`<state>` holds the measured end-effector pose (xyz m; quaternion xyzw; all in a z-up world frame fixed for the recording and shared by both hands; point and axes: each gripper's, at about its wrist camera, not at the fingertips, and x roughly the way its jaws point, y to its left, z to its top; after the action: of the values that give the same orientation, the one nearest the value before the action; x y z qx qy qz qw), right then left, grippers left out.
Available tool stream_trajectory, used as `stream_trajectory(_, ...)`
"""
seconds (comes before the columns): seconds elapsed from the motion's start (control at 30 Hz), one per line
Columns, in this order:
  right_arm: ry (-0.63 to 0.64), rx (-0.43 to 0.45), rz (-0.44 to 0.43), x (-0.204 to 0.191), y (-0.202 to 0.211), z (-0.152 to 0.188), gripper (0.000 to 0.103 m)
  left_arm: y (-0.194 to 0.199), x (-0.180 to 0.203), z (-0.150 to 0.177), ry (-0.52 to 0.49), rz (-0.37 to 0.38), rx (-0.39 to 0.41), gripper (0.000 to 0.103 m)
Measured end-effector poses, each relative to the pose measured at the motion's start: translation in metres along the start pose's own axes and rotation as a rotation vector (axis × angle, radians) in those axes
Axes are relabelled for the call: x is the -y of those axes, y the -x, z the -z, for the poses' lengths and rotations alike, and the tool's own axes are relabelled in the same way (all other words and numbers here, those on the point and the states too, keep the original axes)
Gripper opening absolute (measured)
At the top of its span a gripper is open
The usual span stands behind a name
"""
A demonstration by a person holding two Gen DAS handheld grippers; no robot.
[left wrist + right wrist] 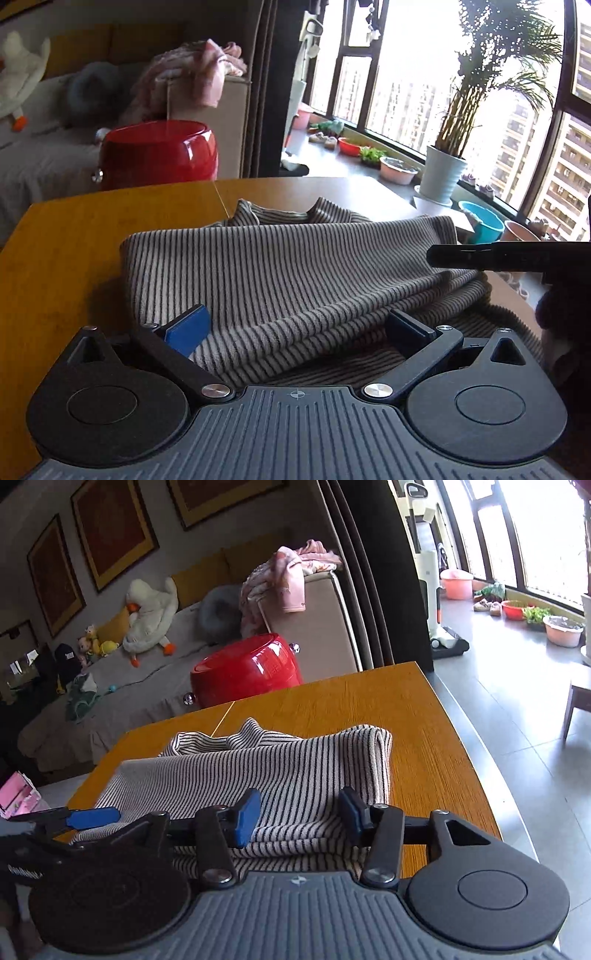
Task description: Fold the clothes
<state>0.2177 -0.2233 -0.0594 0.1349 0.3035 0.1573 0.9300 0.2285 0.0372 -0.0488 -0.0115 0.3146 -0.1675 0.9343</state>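
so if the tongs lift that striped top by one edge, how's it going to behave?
Likely floppy: the striped top already sags in soft folds on the table. Probably light, being thin knit. Its stacked layers may slip apart, since the folded edge sits loose. Both tongs are open around it.

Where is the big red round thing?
The red stool stands on the floor just past the far edge of the wooden table, in front of the sofa, beyond the striped garment.
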Motion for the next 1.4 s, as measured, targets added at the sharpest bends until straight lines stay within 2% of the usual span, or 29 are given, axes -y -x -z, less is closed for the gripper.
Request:
stream_trajectory(0.1, 0.020, 0.002, 0.004, -0.003, 0.000, 0.003, 0.051, 0.000, 0.004, 0.000, -0.027, -0.011, -0.022, 0.103)
stream_trajectory(0.2, 0.059, 0.002, 0.020, -0.010, -0.001, 0.004, 0.064, 0.000, 0.008, 0.001, -0.054, -0.022, -0.045, 0.103)
stream_trajectory(0.4, 0.104, 0.002, 0.038, -0.019, -0.002, 0.006, 0.065, 0.004, 0.011, 0.005, -0.069, -0.024, -0.054, 0.103)
stream_trajectory(0.57, 0.110, 0.001, 0.043, -0.020, -0.001, 0.007, 0.066, 0.016, -0.011, -0.002, 0.048, 0.034, -0.012, 0.103)
stream_trajectory(0.7, 0.113, 0.001, 0.041, -0.021, -0.002, 0.008, 0.067, 0.038, -0.038, -0.027, 0.191, -0.020, 0.054, 0.103)
stream_trajectory(0.77, 0.111, 0.000, 0.033, -0.020, -0.002, 0.007, 0.069, 0.040, -0.050, -0.038, 0.208, -0.092, 0.062, 0.103)
stream_trajectory(1.1, 0.102, 0.005, 0.019, -0.018, -0.002, 0.008, 0.071, -0.004, -0.079, -0.032, 0.262, -0.141, -0.109, 0.103)
stream_trajectory(1.23, 0.099, 0.005, 0.013, -0.018, -0.002, 0.008, 0.072, -0.007, -0.076, -0.032, 0.264, -0.107, -0.117, 0.103)
stream_trajectory(1.27, 0.098, 0.005, 0.012, -0.017, -0.002, 0.008, 0.072, -0.008, -0.076, -0.032, 0.264, -0.098, -0.117, 0.102)
stream_trajectory(1.33, 0.097, 0.005, 0.010, -0.017, -0.001, 0.008, 0.072, -0.009, -0.074, -0.032, 0.263, -0.085, -0.116, 0.089)
stream_trajectory(1.37, 0.096, 0.005, 0.010, -0.017, -0.001, 0.009, 0.072, -0.009, -0.072, -0.033, 0.261, -0.087, -0.113, 0.076)
stream_trajectory(1.4, 0.096, 0.006, 0.010, -0.017, -0.001, 0.009, 0.072, -0.010, -0.071, -0.033, 0.257, -0.091, -0.109, 0.074)
